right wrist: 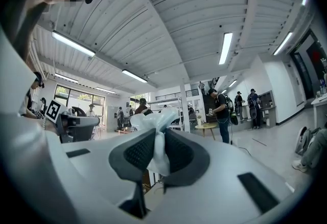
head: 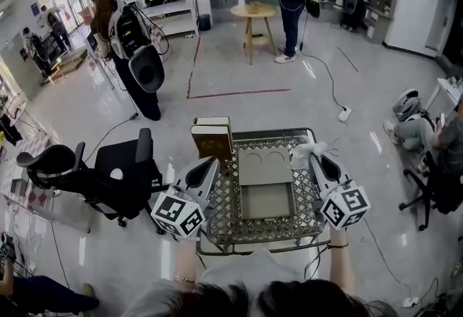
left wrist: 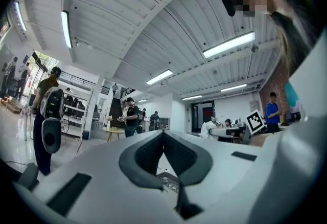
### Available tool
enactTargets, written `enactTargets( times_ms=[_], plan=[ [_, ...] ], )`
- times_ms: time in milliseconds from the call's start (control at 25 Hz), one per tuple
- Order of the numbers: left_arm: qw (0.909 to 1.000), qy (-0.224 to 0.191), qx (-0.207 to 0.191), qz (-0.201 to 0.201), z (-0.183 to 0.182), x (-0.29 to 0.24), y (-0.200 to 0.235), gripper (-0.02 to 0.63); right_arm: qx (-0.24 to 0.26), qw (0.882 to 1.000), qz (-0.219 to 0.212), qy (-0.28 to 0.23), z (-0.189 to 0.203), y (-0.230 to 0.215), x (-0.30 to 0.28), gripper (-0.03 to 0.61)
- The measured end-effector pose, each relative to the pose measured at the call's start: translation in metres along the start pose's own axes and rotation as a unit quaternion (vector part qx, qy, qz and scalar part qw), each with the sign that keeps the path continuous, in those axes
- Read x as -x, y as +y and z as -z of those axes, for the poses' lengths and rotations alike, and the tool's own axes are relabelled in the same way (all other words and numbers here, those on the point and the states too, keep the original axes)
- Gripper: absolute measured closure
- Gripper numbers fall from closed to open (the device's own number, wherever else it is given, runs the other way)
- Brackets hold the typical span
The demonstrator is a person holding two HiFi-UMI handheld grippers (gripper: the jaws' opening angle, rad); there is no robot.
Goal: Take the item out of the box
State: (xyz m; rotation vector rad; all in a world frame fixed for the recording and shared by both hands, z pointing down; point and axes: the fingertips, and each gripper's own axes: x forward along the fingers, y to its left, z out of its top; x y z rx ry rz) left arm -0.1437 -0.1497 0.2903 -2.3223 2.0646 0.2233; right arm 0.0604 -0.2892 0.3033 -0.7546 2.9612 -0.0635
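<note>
An open grey box (head: 268, 201) lies in the middle of the metal mesh table (head: 230, 216). Its far half is a grey panel (head: 265, 165) with two round recesses. My right gripper (head: 312, 156) is held up at the box's right side, shut on a crumpled white plastic bag (head: 302, 152). In the right gripper view the bag (right wrist: 153, 118) bulges out above the gripper (right wrist: 157, 133) and hangs down between its pads. My left gripper (head: 212, 162) hovers at the box's left side. Its pads meet at the tips (left wrist: 163, 133) with nothing between them.
A brown box (head: 212, 138) stands upright on the table's far left corner. A black office chair (head: 108, 178) is to the left of the table. Several people stand across the room, one by a round wooden table (head: 253, 11). A cable (head: 325, 77) runs over the floor.
</note>
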Motion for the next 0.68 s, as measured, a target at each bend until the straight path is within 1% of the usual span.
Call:
enactTargets(
  times_ms=[200, 680],
  plan=[
    [0.9999, 0.002, -0.006, 0.01, 0.0007, -0.0013, -0.0035, 0.597, 0.001, 1.0, -0.003, 0.0, 0.0002, 0.0029, 0.0009, 0.511],
    [0.9999, 0.006, -0.002, 0.013, 0.0071, -0.0076, -0.0072, 0.597, 0.002, 1.0, -0.006, 0.004, 0.0041, -0.0009, 0.0012, 0.511]
  ],
)
